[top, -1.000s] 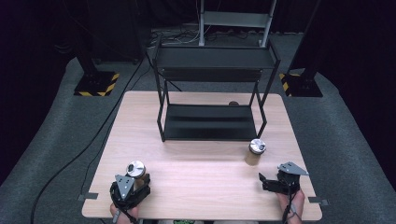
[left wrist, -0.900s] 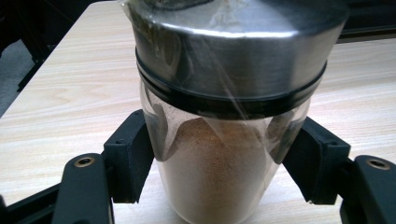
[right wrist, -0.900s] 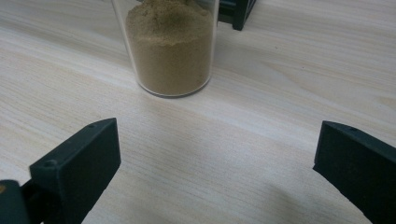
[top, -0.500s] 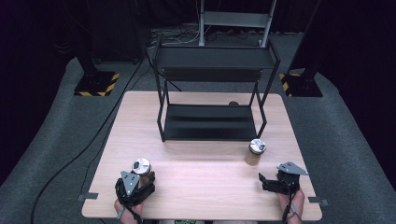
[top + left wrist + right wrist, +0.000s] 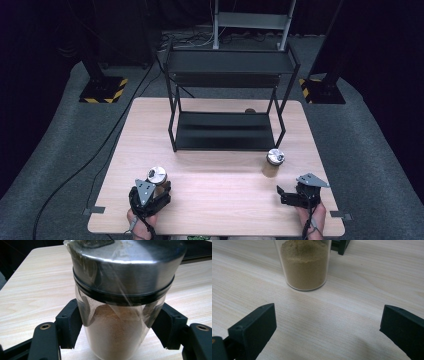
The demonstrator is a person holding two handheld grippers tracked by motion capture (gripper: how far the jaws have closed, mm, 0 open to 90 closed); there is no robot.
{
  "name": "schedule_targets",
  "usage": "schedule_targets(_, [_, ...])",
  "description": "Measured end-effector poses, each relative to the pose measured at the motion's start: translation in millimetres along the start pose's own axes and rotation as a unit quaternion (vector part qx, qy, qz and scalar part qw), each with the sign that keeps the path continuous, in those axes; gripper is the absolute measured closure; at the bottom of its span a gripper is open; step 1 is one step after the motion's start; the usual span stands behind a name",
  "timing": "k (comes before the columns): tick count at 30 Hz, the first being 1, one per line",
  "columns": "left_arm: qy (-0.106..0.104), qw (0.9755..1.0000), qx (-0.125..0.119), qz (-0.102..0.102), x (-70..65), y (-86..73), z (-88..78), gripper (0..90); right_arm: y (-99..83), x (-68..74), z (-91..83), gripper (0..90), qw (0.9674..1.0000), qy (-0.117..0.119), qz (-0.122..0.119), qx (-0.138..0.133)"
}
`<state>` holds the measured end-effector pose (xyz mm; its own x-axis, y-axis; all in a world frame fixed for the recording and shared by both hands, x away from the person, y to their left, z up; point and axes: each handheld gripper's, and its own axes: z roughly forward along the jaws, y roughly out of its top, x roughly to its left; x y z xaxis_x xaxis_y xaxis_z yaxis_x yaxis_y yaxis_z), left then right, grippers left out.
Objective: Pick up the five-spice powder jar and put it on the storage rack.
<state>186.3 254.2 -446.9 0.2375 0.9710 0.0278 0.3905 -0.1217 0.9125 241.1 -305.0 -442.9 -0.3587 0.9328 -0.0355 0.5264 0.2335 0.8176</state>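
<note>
The left gripper [image 5: 152,192] has its jaws clamped on a clear spice jar [image 5: 117,322] with a brushed metal lid [image 5: 125,267]; the pads press the glass on both sides just below the lid's black rim, and tan powder fills the lower part. In the high view this jar [image 5: 156,176] stands just ahead of the hand, near the front left edge of the worktop [image 5: 220,195]. The right gripper [image 5: 327,332] hangs wide open with nothing between its jaws; a second jar [image 5: 303,265] of the same powder stands just ahead of it, apart from both pads. Beyond both, a black two-level rack [image 5: 227,100] waits at the far side of the worktop. By the look of it, the grasp is made and the carry comes next: lift the jar upright, clear the rack's frame, and set it on a shelf. No label, brand or writing can be read on either jar.
</note>
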Motion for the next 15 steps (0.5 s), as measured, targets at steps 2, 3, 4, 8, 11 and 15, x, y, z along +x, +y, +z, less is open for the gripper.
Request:
schedule_targets(2, [-0.002,1.0000,-0.001,0.002,-1.0,1.4,1.1,30.9,0.1,0.1,0.0,0.0,1.0000,0.000,0.000,0.000])
schedule_targets(3, [-0.003,1.0000,-0.002,0.004,-1.4,2.2,1.8,30.8,0.1,-0.1,0.0,0.0,1.0000,0.000,0.000,0.000])
schedule_targets(4, [-0.003,1.0000,-0.002,0.004,-1.4,2.2,1.8,30.8,0.1,-0.1,0.0,0.0,1.0000,0.000,0.000,0.000])
schedule_targets(8, [-0.008,0.9999,-0.002,0.008,-2.8,5.0,4.5,30.8,-0.1,0.1,-0.1,0.0,1.0000,0.000,0.000,0.000])
schedule_targets(11, [-0.012,0.9999,-0.001,0.012,-3.8,7.3,7.2,30.8,0.0,0.1,0.0,0.0,1.0000,0.000,0.000,0.000])
schedule_targets(15, [-0.014,0.9998,-0.001,0.014,-4.9,9.9,10.3,30.8,-0.2,0.6,-0.1,0.0,1.0000,-0.001,-0.001,-0.001])
